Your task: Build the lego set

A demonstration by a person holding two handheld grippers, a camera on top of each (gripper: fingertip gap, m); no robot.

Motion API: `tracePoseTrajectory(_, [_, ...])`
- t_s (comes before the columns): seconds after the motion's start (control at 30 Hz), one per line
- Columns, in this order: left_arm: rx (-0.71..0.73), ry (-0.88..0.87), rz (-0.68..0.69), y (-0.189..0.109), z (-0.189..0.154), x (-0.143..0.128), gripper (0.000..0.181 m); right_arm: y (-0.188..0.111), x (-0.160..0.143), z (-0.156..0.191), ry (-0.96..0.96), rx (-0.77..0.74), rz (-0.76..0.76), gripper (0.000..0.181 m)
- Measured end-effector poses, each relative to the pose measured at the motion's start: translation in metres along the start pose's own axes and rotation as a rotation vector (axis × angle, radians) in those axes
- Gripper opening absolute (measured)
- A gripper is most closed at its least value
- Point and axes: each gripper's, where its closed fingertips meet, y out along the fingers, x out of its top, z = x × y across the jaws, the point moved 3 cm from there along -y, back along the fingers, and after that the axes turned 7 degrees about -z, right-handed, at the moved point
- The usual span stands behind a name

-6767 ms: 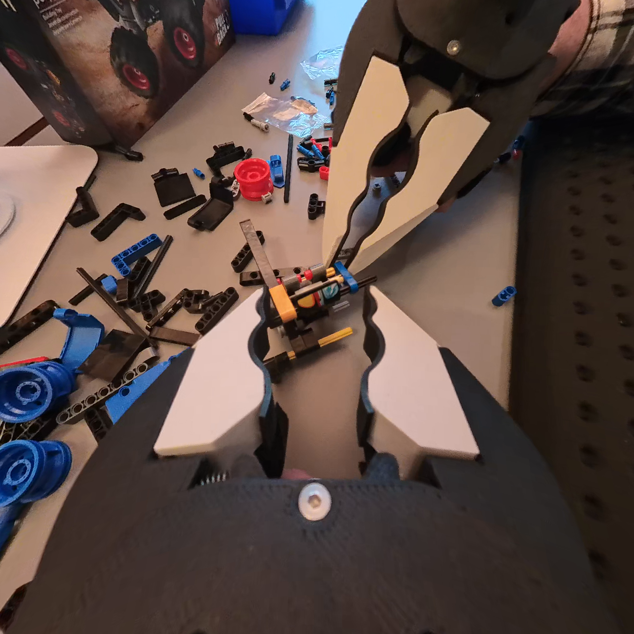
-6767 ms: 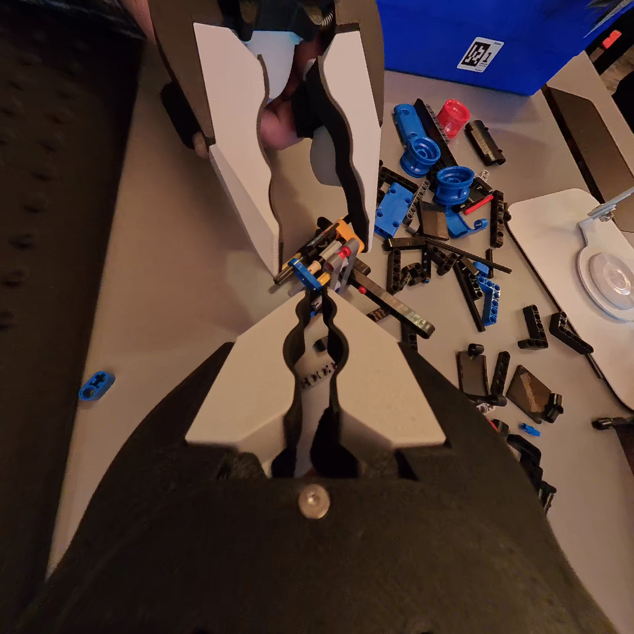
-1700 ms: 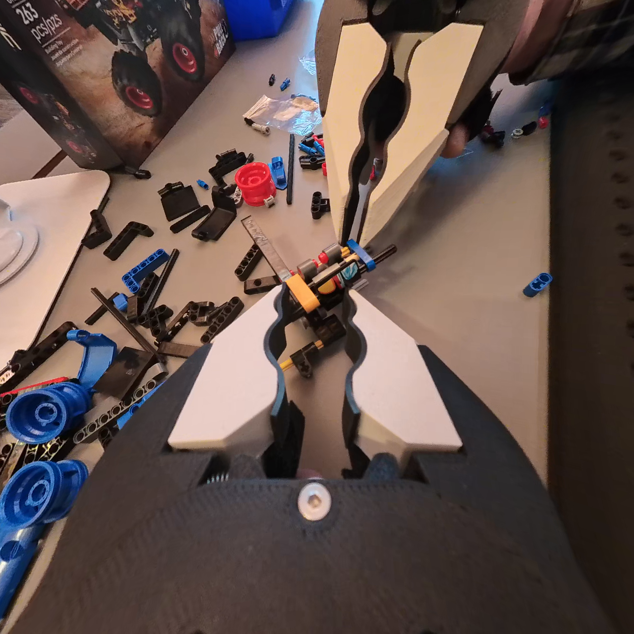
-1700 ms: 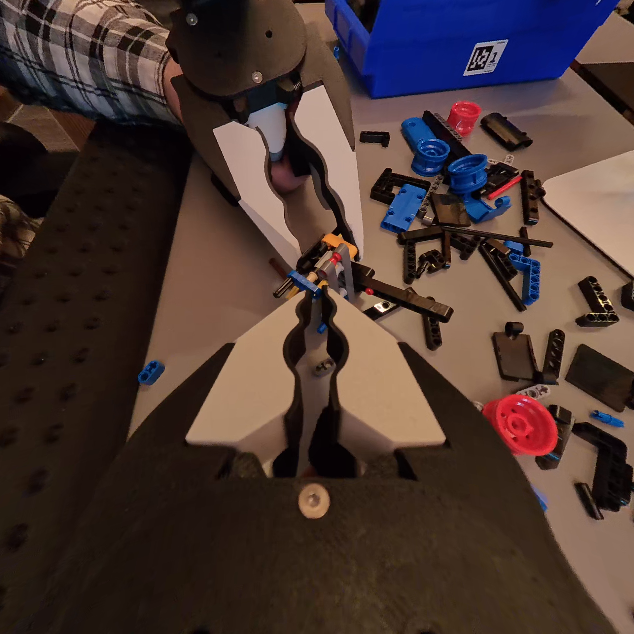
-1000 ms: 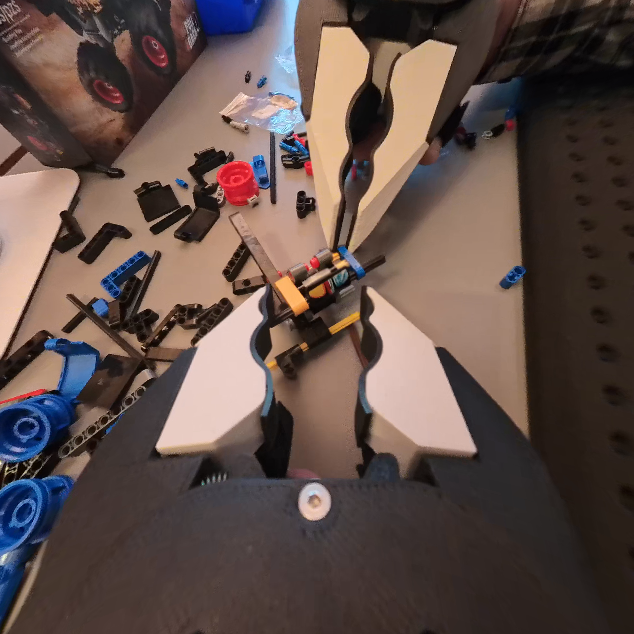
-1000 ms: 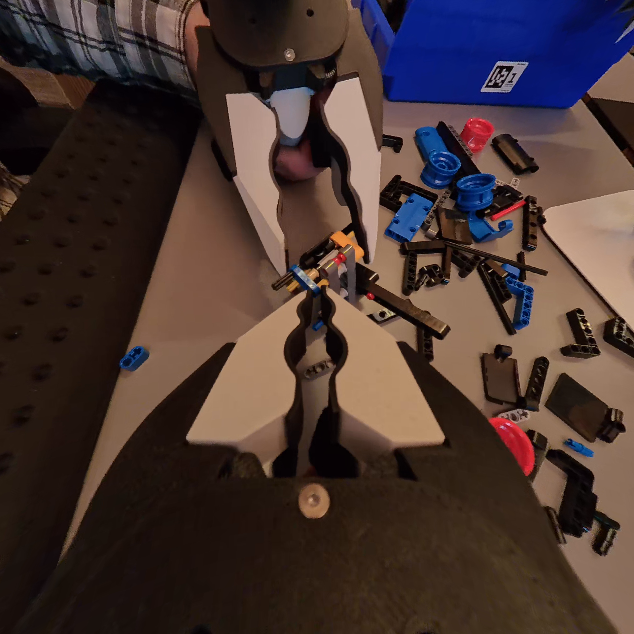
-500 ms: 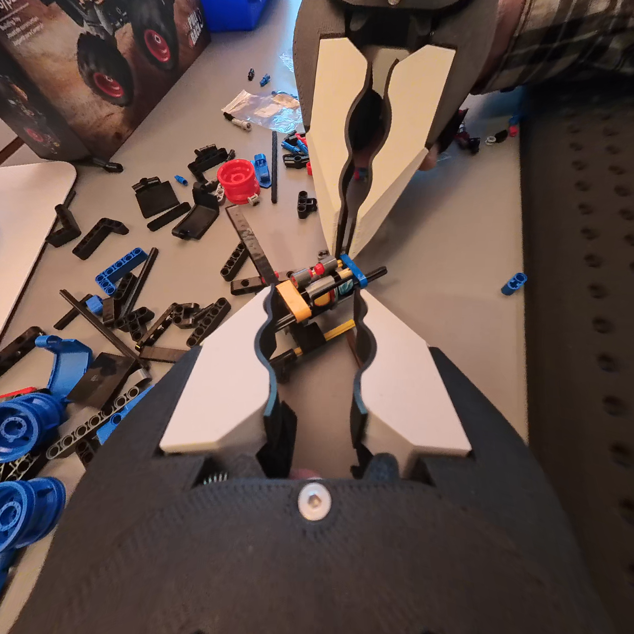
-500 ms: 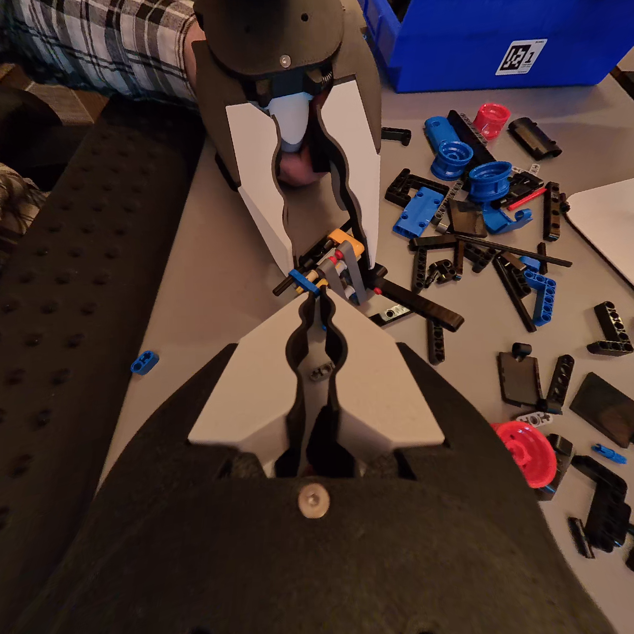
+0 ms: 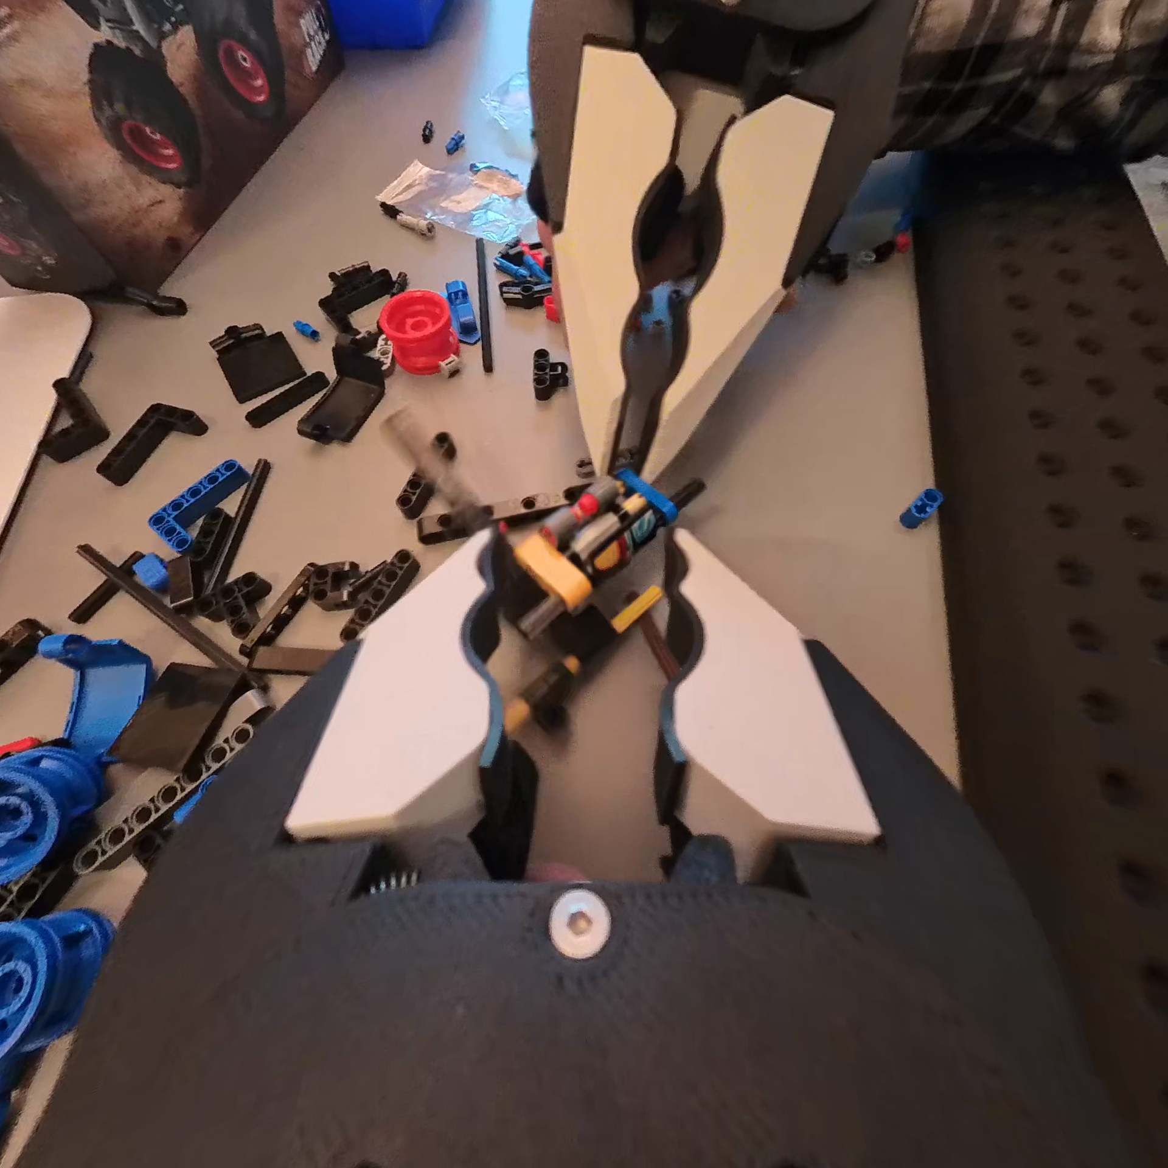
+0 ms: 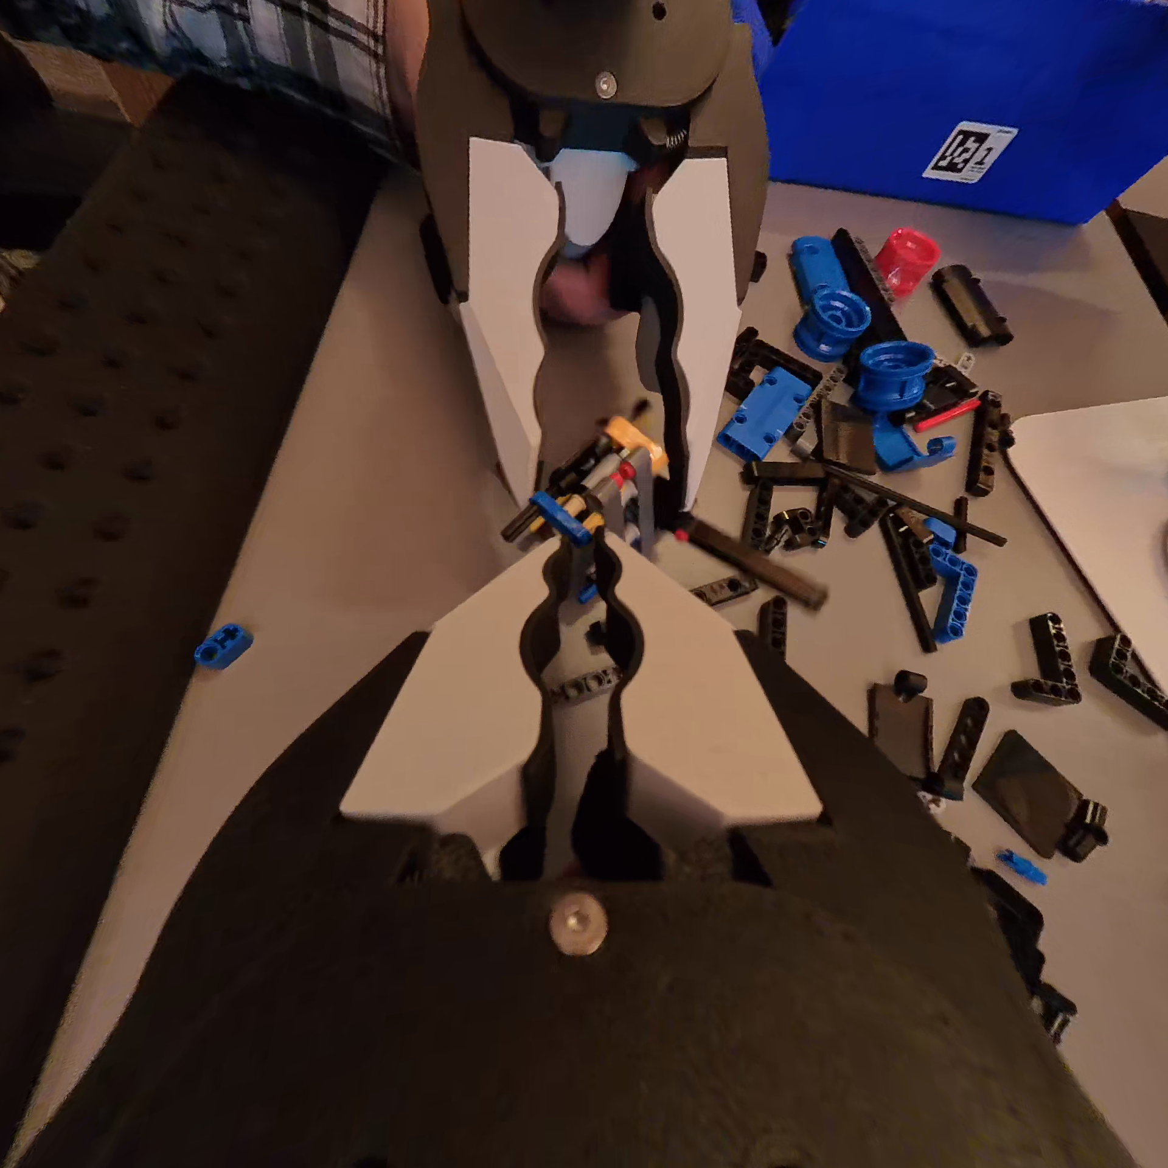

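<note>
Two claws are meeting over the small lego assembly near the bench's right edge: left claw spread around it, right claw pinching its blue end. Light, fragile; hold the stiff beams.

Small assembly sits mid worktop btwn left claw and right claw (tips opposed); loose parts pile to its left, box behind pile.
</note>
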Motion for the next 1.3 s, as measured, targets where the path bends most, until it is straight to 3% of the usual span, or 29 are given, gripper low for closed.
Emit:
tracePoseTrajectory(0.07, [-0.019, 0.005, 0.008, 0.003, -0.005, 0.000, 0.062, 0.003, 0.002, 0.000, 0.011, 0.006, -0.003, 0.003])
tracePoseTrajectory(0.2, [0.004, -0.001, 0.016, 0.003, -0.001, -0.001, 0.050, 0.004, 0.003, -0.001, 0.042, 0.000, -0.007, 0.001])
tracePoseTrajectory(0.4, [-0.012, 0.004, 0.022, 0.000, -0.001, -0.002, 0.050, 0.002, 0.006, -0.004, 0.013, -0.018, -0.002, 0.003])
tracePoseTrajectory(0.53, [-0.065, 0.039, 0.030, -0.001, -0.004, -0.003, 0.050, 0.001, 0.008, -0.004, -0.062, 0.005, 0.026, 0.036])
tracePoseTrajectory(0.67, [-0.139, 0.061, 0.014, -0.001, -0.013, -0.003, 0.050, 0.013, 0.011, 0.000, -0.095, 0.081, 0.044, 0.056])
tracePoseTrajectory(0.73, [-0.140, 0.078, 0.021, -0.001, -0.014, -0.003, 0.050, 0.018, 0.008, -0.003, -0.081, 0.108, 0.065, 0.043])
tracePoseTrajectory(0.93, [-0.075, 0.122, 0.054, -0.005, -0.008, -0.007, 0.055, 0.022, 0.006, -0.008, -0.032, 0.117, 0.073, 0.035])
tracePoseTrajectory(1.0, [-0.037, 0.131, 0.062, -0.007, -0.006, -0.007, 0.067, 0.023, 0.002, -0.007, -0.029, 0.125, 0.091, 0.021])
tracePoseTrajectory(1.17, [0.064, 0.120, 0.078, -0.021, 0.003, -0.008, 0.067, 0.020, 0.005, -0.011, -0.025, 0.117, 0.071, 0.026])
tracePoseTrajectory(1.3, [0.196, 0.113, 0.116, -0.036, 0.010, -0.009, 0.066, 0.019, 0.011, -0.007, -0.004, 0.140, 0.051, 0.016])
